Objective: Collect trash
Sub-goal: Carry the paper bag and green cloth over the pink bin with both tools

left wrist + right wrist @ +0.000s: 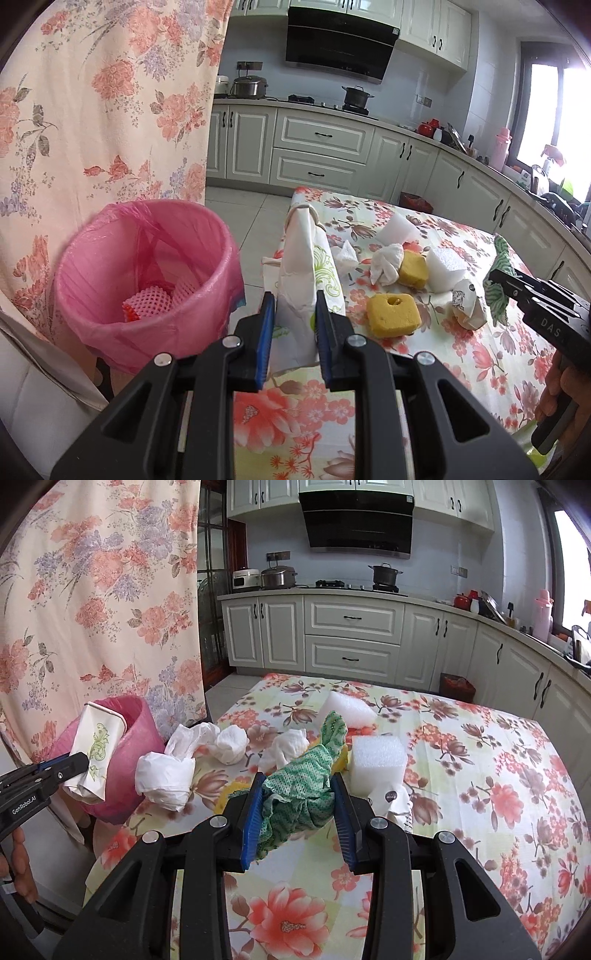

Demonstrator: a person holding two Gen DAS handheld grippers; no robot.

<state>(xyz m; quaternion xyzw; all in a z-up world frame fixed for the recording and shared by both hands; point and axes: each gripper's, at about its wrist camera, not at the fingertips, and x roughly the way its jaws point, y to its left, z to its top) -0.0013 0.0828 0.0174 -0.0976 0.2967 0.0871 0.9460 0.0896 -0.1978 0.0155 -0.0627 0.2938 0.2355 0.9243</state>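
A light, crushable tissue pack (299, 273) was pinched low by the left gripper (295, 325), while a limp green cloth (299, 797) was clamped mid-bunch by the right gripper (297, 812), the pink bin (144, 280) just left.

Worktop with floral cloth (480, 775): pink-lined round waste bin (147, 273) stands off its left edge, a pink foam net sleeve (147, 306) inside. Left hand-held gripper (295, 314) holds a white printed paper packet (299, 280) upright between bin and worktop. Right hand-held gripper (299, 805) holds a green knitted cloth (303, 786) above the worktop. Crumpled white tissues (166, 775) lie near the left edge. Two yellow square sponges (391, 314) lie mid-worktop, one behind the other. Two white foam blocks (378, 760) sit right of and behind them.
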